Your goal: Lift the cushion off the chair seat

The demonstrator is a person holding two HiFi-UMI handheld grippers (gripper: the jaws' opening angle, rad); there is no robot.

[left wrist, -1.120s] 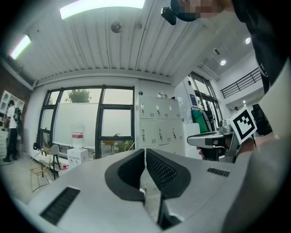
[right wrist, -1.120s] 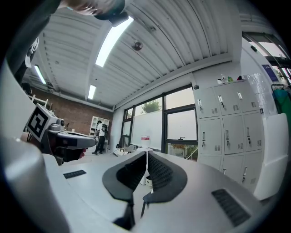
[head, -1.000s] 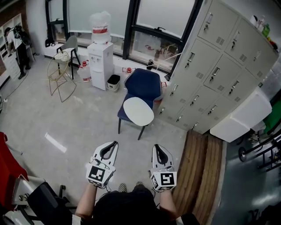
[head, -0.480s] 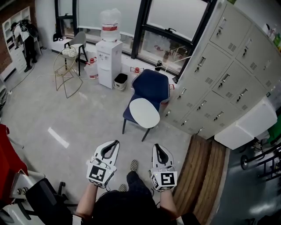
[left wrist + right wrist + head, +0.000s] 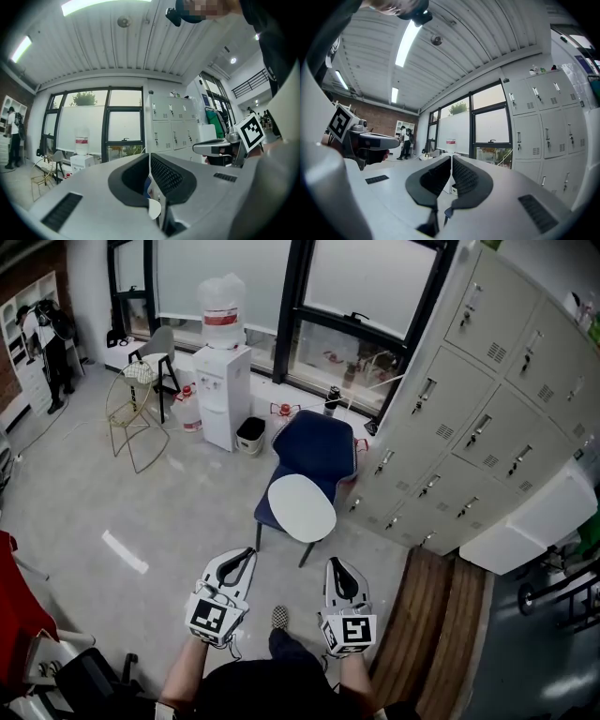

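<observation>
Cushion (image 5: pixel 302 507): white, oval, laid flat on the seat of the blue chair (image 5: pixel 317 444), its near edge overhanging the seat front. The chair is set close beside the grey lockers (image 5: pixel 469 418), under the window.

Left gripper (image 5: pixel 236 562) and right gripper (image 5: pixel 337 573) are held level and side by side, well apart from the chair, with bare floor between. In each gripper view the jaws are seen pressed together, with nothing pinched. The lift is judged not yet begun; only the approach is in hand.

Risks noted, as judgement:
- If the cushion is reached with the jaws unspread, it is likely to be shoved back along the seat or tipped off it, not gripped.
- If it is pinched at one edge only, sagging, folding or slipping out of the pads is to be expected; a grip on both sides is called for.
- If the pads are driven in too low, the seat could be caught with the cushion, and the chair dragged or rocked against the lockers.
</observation>
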